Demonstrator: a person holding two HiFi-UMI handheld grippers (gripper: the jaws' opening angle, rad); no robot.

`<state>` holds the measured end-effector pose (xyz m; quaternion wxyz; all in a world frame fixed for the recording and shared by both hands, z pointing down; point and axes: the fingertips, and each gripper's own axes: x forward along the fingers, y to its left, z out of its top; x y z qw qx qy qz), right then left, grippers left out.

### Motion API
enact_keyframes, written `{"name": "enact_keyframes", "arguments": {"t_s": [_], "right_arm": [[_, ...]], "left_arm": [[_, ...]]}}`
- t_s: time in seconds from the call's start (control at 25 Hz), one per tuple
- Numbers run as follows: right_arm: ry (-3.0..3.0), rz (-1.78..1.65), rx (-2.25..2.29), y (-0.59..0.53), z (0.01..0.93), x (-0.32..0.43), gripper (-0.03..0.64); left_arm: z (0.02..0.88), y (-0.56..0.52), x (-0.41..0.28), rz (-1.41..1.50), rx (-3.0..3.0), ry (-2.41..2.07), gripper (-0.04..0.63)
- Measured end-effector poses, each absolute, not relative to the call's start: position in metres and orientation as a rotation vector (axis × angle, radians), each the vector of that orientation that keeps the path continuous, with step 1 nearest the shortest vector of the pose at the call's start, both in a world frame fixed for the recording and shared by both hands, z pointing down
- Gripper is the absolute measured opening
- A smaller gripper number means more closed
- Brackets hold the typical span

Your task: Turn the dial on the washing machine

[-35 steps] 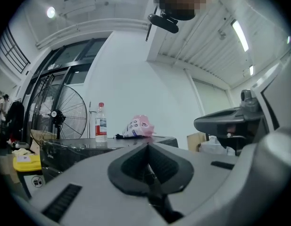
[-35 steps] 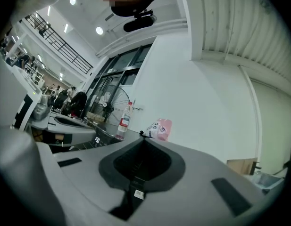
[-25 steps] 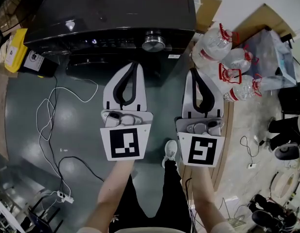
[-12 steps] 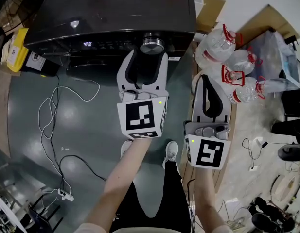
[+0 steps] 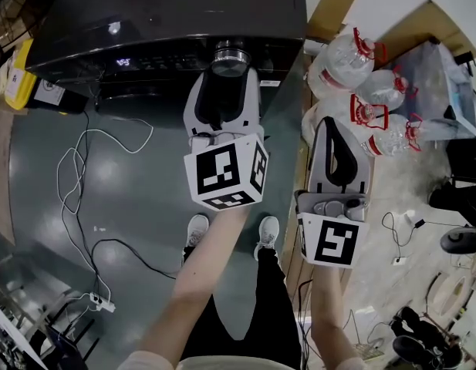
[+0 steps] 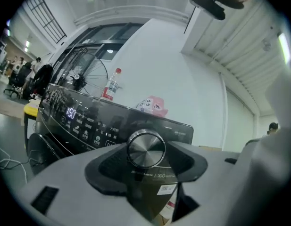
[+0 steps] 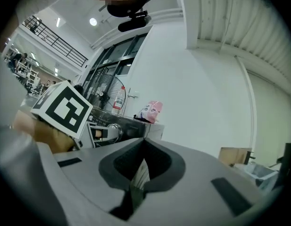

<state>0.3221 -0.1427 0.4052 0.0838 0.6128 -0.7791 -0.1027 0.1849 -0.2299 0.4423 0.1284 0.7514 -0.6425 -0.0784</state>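
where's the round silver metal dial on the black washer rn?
Head view, top centre: the round silver metal dial sits at the right end of the black washing machine's control panel, at the tips of the left gripper, whose jaws have just opened.

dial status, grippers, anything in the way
Left gripper just opened, dial at its jaw tips, not gripped. Right gripper shut, empty, held back. Nothing blocking the dial.

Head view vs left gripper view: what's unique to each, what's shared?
Head view only: the person's white sneakers and the black-and-white marker cube on the left hand-held gripper. Left gripper view only: the pink packet on top of the black washing machine. Both: the machine's round silver dial, sitting between the left hand-held gripper's open jaws.
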Motion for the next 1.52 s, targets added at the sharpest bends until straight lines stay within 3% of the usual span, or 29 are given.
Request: {"name": "enact_keyframes", "arguments": {"t_s": [0.52,1.52], "right_arm": [[-2.325,-0.283,1.801,-0.147,0.417,0.319,0.005],[-2.311,-0.269,1.785,-0.145,0.426,0.323,0.005]], "left_arm": [[0.447,-0.237,0.184,-0.275,2.11,-1.856,0.261],[0.444,-0.233,0.195,0.456,2.543,-2.111,0.259]]}}
